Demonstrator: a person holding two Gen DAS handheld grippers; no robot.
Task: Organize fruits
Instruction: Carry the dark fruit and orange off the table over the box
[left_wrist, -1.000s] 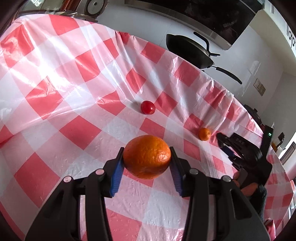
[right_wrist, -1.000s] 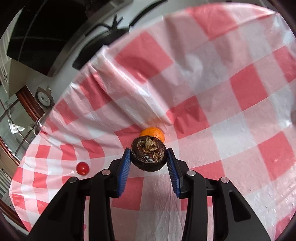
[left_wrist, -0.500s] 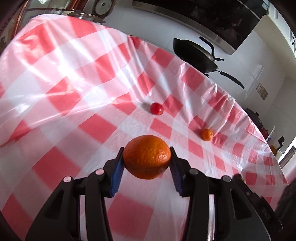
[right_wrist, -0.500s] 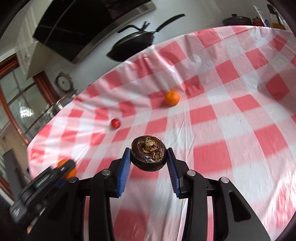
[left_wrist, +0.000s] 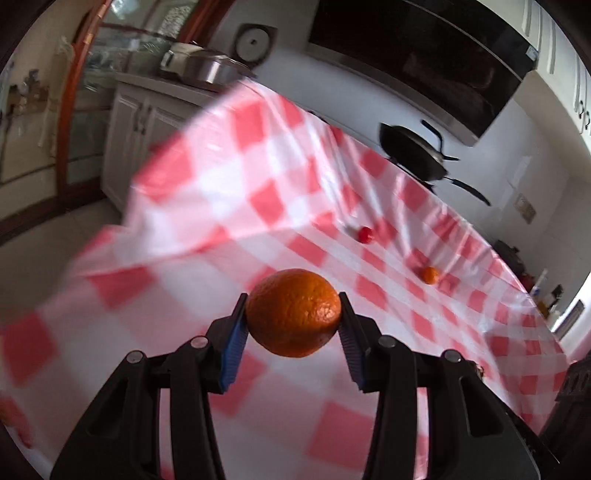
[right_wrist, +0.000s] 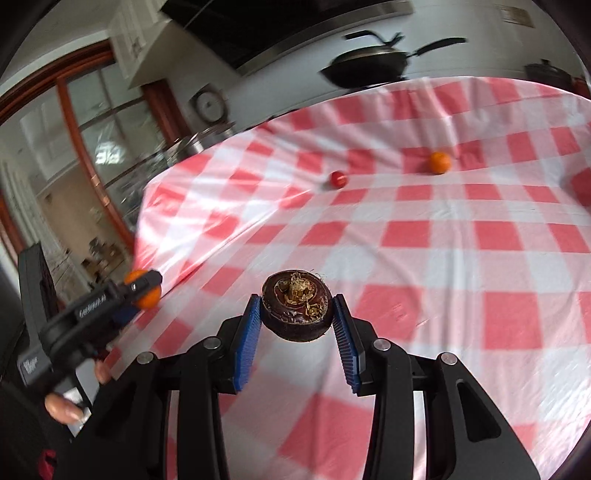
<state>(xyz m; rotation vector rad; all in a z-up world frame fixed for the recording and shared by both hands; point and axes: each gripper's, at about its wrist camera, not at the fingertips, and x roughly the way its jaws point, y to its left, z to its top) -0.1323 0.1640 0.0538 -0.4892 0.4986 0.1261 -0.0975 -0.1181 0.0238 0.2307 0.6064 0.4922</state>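
My left gripper is shut on a large orange, held above the red-and-white checked tablecloth near its left edge. My right gripper is shut on a dark brown round fruit with a dried stalk end facing up. In the right wrist view the left gripper shows at the left with the orange between its fingers. A small red fruit and a small orange lie far out on the cloth.
A black wok sits on the counter behind the table. A steel pot stands on white cabinets at the left. The cloth's edge hangs over the table's near left side. A person's fingers hold the left tool.
Both grippers have drawn back and swung left with their fruits; the table's left edge and cabinets now show. The small red fruit and small orange look farther away.
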